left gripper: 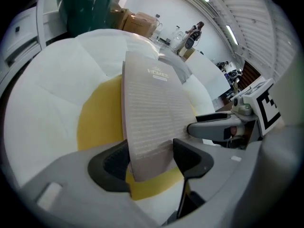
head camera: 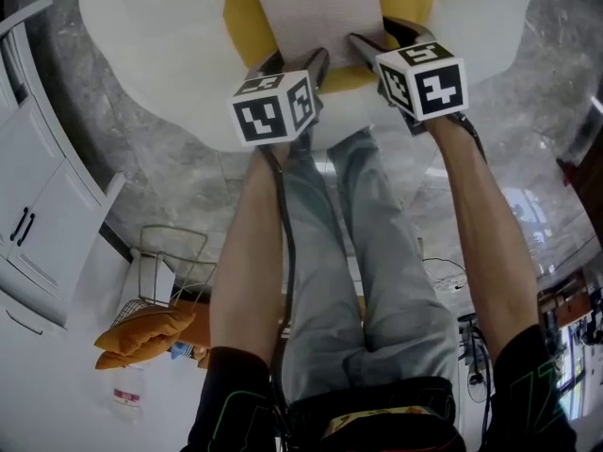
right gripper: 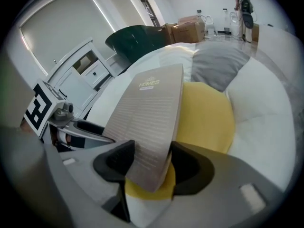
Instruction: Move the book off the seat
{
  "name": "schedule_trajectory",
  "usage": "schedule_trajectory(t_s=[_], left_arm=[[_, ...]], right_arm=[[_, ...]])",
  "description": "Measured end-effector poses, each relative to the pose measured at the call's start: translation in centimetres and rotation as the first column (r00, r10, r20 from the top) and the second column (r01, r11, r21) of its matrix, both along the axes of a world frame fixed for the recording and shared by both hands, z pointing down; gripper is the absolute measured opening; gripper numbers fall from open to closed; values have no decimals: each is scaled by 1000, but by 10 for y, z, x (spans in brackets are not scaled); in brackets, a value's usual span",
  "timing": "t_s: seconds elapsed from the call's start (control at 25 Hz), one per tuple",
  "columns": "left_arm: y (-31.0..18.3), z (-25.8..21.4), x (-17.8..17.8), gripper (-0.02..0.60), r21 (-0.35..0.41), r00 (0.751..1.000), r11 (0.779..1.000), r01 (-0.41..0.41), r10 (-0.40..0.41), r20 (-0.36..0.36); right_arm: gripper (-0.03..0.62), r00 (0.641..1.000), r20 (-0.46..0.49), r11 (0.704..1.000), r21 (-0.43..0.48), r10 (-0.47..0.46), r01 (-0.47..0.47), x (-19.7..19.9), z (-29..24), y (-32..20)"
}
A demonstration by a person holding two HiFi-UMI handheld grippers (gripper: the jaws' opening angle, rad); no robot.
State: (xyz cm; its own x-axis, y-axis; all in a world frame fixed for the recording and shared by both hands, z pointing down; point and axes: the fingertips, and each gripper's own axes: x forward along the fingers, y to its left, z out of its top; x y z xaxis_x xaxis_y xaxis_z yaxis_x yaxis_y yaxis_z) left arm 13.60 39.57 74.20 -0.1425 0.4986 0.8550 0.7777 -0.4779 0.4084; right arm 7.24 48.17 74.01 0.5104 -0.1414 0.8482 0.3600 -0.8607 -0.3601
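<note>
left gripper and right gripper, each with jaws apart, straddled the two near corners of the pale grey ribbed-cover book. neither pair was clearly pressing on it. the book lay flat on a round yellow cushion in the white padded seat.

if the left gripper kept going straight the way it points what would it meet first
The book: its near corner sits between the left gripper's open jaws. After that, probably the cushion beneath.
</note>
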Motion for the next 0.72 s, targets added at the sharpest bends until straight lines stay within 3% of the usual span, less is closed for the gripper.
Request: schedule_trajectory(t_s=[0.32, 0.72], left_arm=[[-1, -48, 1, 291, -52, 994, 998, 33, -38, -98], [-16, -148, 37, 284, -197, 965, 979, 48, -97, -245]], right_arm=[[242, 998, -60, 998, -65, -9, 5, 2, -48, 2], [242, 985, -170, 987, -159, -37, 10, 38, -148, -10]])
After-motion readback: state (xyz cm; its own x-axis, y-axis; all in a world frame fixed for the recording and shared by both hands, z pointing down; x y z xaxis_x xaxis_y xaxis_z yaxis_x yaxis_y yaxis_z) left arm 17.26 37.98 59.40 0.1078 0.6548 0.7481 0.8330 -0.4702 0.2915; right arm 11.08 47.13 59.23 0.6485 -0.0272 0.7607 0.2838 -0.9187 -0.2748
